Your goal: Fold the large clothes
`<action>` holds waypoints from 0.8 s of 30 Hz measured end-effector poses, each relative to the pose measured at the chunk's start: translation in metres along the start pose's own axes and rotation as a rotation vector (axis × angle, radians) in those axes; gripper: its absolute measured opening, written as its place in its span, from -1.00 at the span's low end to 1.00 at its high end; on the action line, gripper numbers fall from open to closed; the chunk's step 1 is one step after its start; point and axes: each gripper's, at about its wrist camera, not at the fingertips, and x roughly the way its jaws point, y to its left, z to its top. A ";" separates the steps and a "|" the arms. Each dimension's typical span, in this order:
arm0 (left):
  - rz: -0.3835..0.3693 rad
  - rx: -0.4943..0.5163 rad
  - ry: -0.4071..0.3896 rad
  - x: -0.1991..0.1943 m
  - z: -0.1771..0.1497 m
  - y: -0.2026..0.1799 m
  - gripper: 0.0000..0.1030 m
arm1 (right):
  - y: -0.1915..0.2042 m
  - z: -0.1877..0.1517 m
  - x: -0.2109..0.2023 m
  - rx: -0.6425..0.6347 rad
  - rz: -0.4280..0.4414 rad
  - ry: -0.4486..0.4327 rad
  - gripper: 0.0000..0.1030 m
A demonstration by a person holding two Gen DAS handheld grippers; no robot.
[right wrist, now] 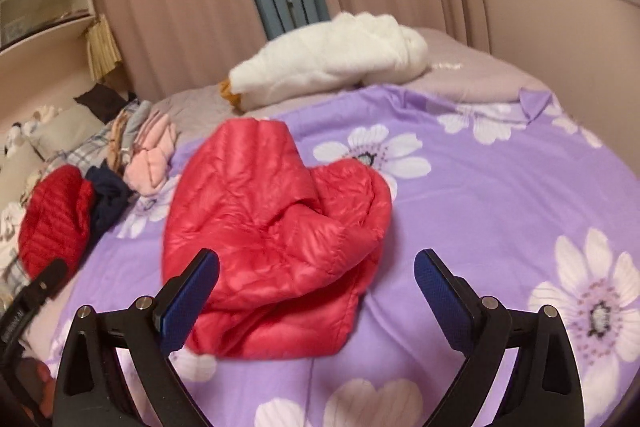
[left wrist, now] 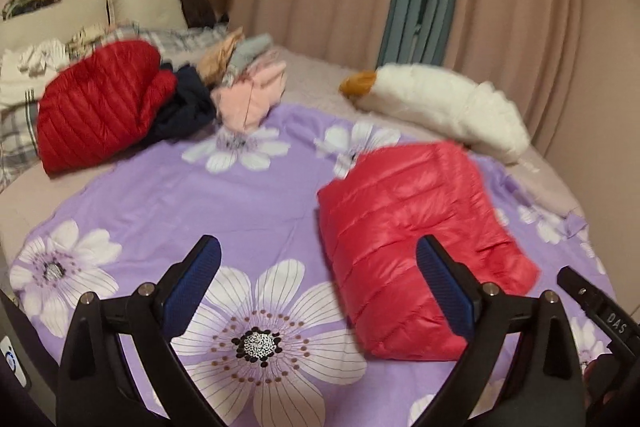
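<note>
A bright red quilted down jacket (left wrist: 416, 239) lies folded into a bundle on the purple flowered sheet (left wrist: 208, 203); it also shows in the right wrist view (right wrist: 272, 227). My left gripper (left wrist: 318, 291) is open and empty, held above the sheet just left of the jacket. My right gripper (right wrist: 316, 295) is open and empty, just in front of the jacket's near edge. The right gripper's finger tip (left wrist: 592, 303) shows at the lower right of the left wrist view, and the left gripper's (right wrist: 40, 287) at the lower left of the right wrist view.
A darker red down jacket (left wrist: 100, 107) lies at the far left beside a navy garment (left wrist: 184, 111) and a pile of pink and grey clothes (left wrist: 248, 87). A white plush goose (left wrist: 440, 103) lies by the pink curtains (left wrist: 520, 7). Pillows (left wrist: 144, 7) and shelves are at the headboard.
</note>
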 end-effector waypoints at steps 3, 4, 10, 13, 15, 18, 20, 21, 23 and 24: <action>-0.033 -0.061 -0.031 -0.029 0.006 0.003 1.00 | 0.011 -0.002 -0.021 -0.057 -0.013 -0.018 0.89; -0.037 -0.091 -0.031 -0.036 0.007 0.005 1.00 | 0.014 -0.004 -0.028 -0.066 -0.005 -0.028 0.89; -0.085 -0.110 -0.033 -0.068 0.012 0.004 1.00 | 0.027 -0.005 -0.069 -0.137 0.012 -0.076 0.89; -0.079 -0.090 -0.033 -0.081 0.012 -0.001 1.00 | 0.035 -0.008 -0.084 -0.169 -0.005 -0.098 0.91; -0.110 -0.078 -0.030 -0.091 0.011 -0.005 1.00 | 0.037 -0.009 -0.091 -0.173 -0.005 -0.106 0.91; -0.128 -0.049 -0.027 -0.101 0.012 -0.009 1.00 | 0.038 -0.012 -0.103 -0.170 0.007 -0.127 0.92; -0.121 -0.026 -0.041 -0.109 0.011 -0.013 1.00 | 0.037 -0.013 -0.107 -0.167 0.000 -0.133 0.93; -0.123 -0.016 -0.053 -0.114 0.011 -0.015 1.00 | 0.037 -0.013 -0.108 -0.169 -0.007 -0.134 0.93; -0.118 -0.001 -0.074 -0.123 0.010 -0.018 1.00 | 0.040 -0.015 -0.112 -0.178 -0.017 -0.146 0.93; -0.117 0.002 -0.076 -0.126 0.010 -0.018 1.00 | 0.041 -0.016 -0.114 -0.182 -0.016 -0.151 0.93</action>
